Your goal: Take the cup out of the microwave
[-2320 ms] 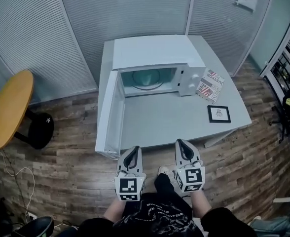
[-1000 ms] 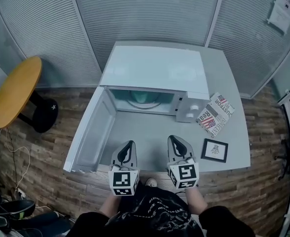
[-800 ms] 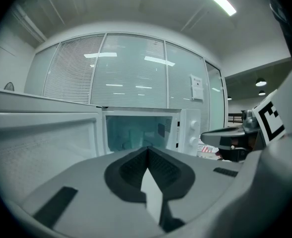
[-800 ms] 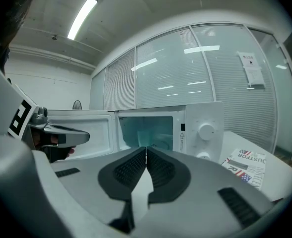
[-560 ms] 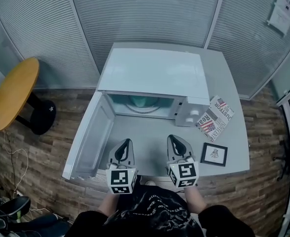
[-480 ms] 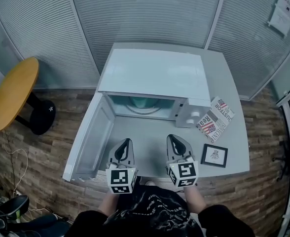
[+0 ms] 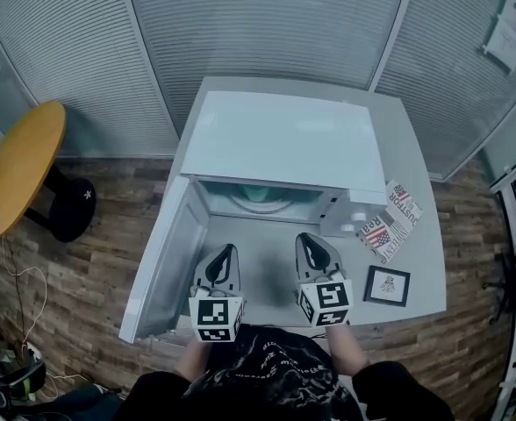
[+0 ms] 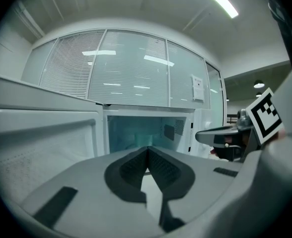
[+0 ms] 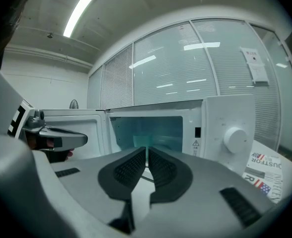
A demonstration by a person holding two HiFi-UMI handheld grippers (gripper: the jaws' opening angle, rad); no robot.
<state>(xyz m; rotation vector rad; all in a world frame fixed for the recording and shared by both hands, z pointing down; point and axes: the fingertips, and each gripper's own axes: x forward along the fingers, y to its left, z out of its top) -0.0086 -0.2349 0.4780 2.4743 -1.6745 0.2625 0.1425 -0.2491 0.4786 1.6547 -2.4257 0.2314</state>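
Left gripper (image 7: pixel 226 254): your left jaws are pressed together with nothing between them, pointed at the open oven.
Right gripper (image 7: pixel 307 242): your right jaws are also pressed together and empty, just beside the left.
Cup (image 7: pixel 260 193): pale teal, standing inside the microwave (image 7: pixel 280 139) on its glass plate, well apart from both grippers.
Door (image 7: pixel 166 266): swung wide open to your left.
Table (image 7: pixel 425 261): grey, and it bears the microwave.
Magazine (image 7: pixel 390 222): lies right of the microwave, with a stars-and-stripes pattern; capitals look like "USTFOR", the rest is too small.
Warning label (image 9: pixel 195 144): a small triangle sign beside the white dial (image 9: pixel 234 139).
Framed picture (image 7: pixel 387 285): lies flat near the table's front edge.
Wall notice (image 7: pixel 510 29): its print is unreadable.
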